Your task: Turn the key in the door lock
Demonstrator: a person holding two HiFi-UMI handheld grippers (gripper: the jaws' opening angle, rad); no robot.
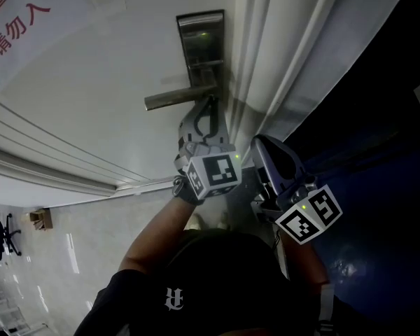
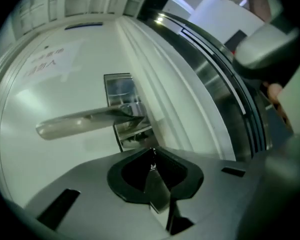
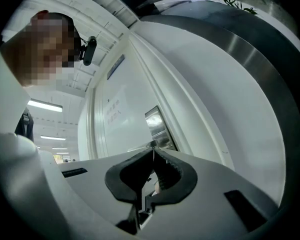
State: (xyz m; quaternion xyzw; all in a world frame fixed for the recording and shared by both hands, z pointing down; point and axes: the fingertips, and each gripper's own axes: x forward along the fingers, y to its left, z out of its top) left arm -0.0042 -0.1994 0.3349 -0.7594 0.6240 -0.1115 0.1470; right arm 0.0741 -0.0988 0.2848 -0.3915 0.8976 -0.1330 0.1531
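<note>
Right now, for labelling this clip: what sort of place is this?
Probably an office building corridor: a white door with lever handle and lock plate, a paper notice on it, an office chair on glossy floor.

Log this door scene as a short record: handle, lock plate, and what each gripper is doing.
door handle: metal lever, horizontal
lock plate: metal, near the door's edge
left gripper: jaws together, tips just under the lever at the plate; key not made out
right gripper: jaws together, nothing between them, off to the side of the lock
</note>
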